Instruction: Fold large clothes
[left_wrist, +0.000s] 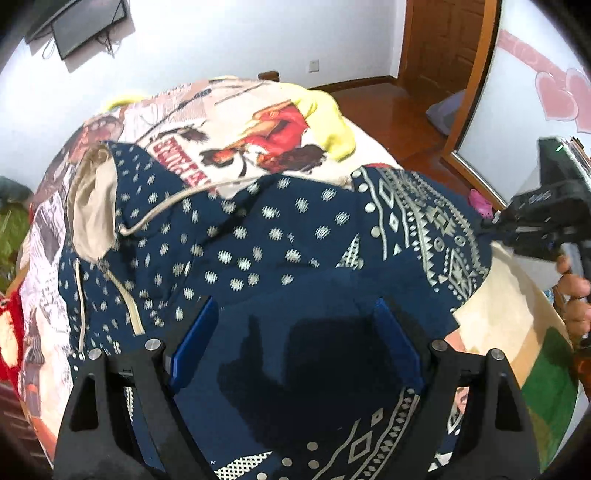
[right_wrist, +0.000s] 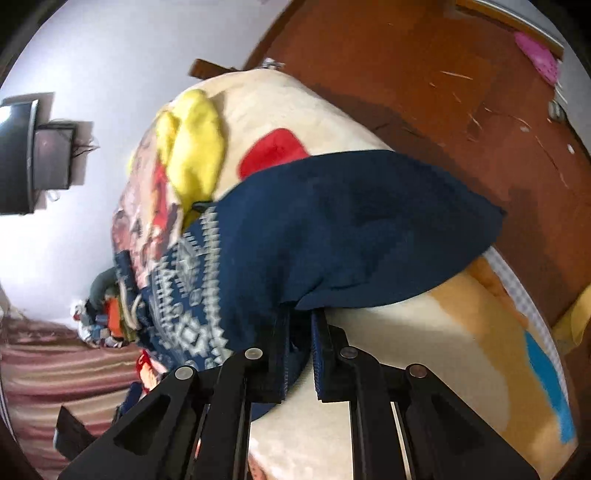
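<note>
Right now the navy patterned hoodie (left_wrist: 295, 236) lies spread across the bed (right_wrist: 424, 332), on top of a printed blanket (left_wrist: 236, 122), with its beige-lined hood (left_wrist: 92, 206) and drawstring off to the left in my left view. My right gripper (right_wrist: 301, 325) is clamped together on a plain navy edge of the hoodie, near the side of the bed, and the cloth billows up from the pinch. My left gripper (left_wrist: 295, 325) hangs over the middle of the garment with its fingers wide apart, holding nothing.

The main risk, as I judge it, is the bite itself. I cannot tell how much fabric sits between the right fingers, and if it is only a thin fold, a pull across the bed could slip it out and drop the flap short of its line. A second worry is that I have pinched the blanket along with the hoodie; the two touch right at the grip, and dragging both would rumple everything. With my left gripper not pressing down, the whole garment may slide instead of folding. The loose drawstring could also get trapped crookedly inside the fold.
</note>
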